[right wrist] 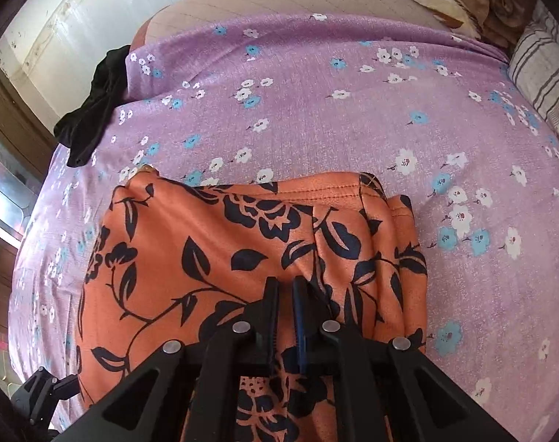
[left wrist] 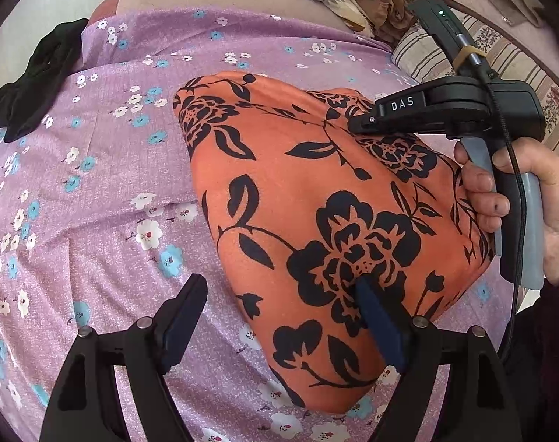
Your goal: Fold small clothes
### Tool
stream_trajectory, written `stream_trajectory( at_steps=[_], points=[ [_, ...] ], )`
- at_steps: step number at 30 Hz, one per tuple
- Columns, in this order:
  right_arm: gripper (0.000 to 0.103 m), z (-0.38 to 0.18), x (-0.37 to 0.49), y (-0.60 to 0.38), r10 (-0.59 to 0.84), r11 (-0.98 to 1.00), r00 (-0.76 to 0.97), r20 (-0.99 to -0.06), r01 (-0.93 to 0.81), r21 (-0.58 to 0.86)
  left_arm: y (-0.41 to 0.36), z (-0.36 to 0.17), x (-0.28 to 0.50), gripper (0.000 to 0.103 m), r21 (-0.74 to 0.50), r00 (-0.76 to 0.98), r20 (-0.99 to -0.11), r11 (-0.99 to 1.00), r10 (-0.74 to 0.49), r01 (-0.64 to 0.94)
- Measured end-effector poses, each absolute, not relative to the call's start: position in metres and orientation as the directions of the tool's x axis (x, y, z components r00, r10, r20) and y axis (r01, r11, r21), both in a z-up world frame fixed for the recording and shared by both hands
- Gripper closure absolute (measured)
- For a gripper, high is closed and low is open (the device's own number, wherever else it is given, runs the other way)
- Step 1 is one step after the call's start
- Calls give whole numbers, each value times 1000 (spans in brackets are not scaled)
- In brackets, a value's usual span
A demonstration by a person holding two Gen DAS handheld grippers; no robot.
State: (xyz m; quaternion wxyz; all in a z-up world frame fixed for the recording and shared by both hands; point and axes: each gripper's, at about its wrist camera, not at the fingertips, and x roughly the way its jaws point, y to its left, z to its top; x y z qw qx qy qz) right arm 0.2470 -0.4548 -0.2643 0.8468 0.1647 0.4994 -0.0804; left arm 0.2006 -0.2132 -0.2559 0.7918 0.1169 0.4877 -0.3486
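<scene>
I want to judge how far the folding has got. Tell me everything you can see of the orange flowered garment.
The orange garment is thin, smooth-looking fabric printed with dark flowers and leaves, with a stitched hem along its far edge. It lies folded in layers on the purple flowered bedsheet, mostly flat with a few creases. The right gripper is shut, pinching a ridge of the cloth. The left gripper is open, one finger over the fabric; whether it touches is unclear.

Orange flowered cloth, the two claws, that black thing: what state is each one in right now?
Orange cloth: folded over, lying on the purple sheet.
Left gripper: open, one finger resting on the cloth.
Right gripper: nearly closed, whether it pinches cloth is unclear.
Black garment: crumpled, untouched at the bed's edge.
</scene>
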Motion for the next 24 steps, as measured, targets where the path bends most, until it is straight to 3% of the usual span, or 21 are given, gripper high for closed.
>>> stream_trajectory(
  at_steps=[4, 10, 17, 21, 24],
  points=[
    [90, -243, 244, -446, 25, 941, 558, -830, 267, 208, -215, -255, 196, 19, -119, 314, -852, 739, -420, 663],
    [90, -236, 264, -421, 169, 933, 601, -781, 158, 324, -215, -253, 191, 19, -106, 332, -847, 744, -416, 660],
    [91, -290, 319, -419, 257, 902, 479, -839, 193, 386, -215, -254, 194, 18, -116, 324, -850, 748, -415, 654],
    [91, -290, 317, -435, 328, 842, 500, -801, 230, 488, -215, -253, 198, 18, -139, 308, -847, 739, -433, 659],
    [90, -272, 301, -444, 301, 837, 522, -798, 256, 483, -213, -247, 204, 18, -147, 316, -835, 736, -450, 661]
  ],
)
